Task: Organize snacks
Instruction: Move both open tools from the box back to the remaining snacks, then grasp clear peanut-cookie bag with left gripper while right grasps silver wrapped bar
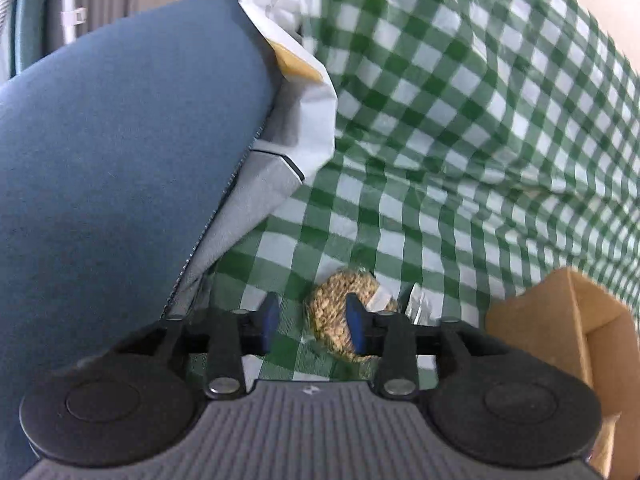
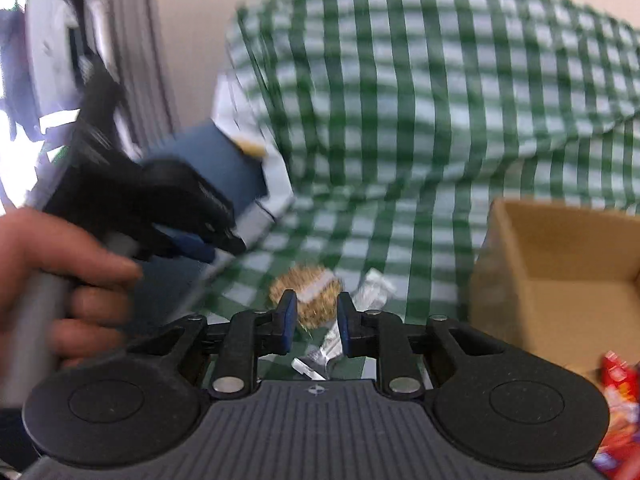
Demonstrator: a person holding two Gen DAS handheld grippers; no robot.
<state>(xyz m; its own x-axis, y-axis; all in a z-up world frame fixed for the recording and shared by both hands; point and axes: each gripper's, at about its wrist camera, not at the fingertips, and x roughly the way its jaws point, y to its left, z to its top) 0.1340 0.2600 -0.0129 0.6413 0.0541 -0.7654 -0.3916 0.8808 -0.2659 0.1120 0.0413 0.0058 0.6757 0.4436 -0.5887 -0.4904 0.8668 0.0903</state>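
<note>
A round golden grain snack in a clear wrapper (image 1: 338, 312) lies on the green-checked cloth (image 1: 460, 120). My left gripper (image 1: 313, 322) is open just above it, the snack partly behind its right finger. In the right wrist view the same snack (image 2: 310, 290) lies just beyond my right gripper (image 2: 317, 322), which is open, with a crinkled clear wrapper (image 2: 370, 290) beside it. The left gripper (image 2: 200, 240) shows there at the left, held by a hand. An open cardboard box (image 2: 560, 264) stands at the right; it also shows in the left wrist view (image 1: 560, 332).
A blue cushion-like object (image 1: 120, 160) with a white and grey bag (image 1: 288, 128) against it fills the left. Red snack packets (image 2: 618, 400) lie at the lower right by the box. The right wrist view is motion-blurred.
</note>
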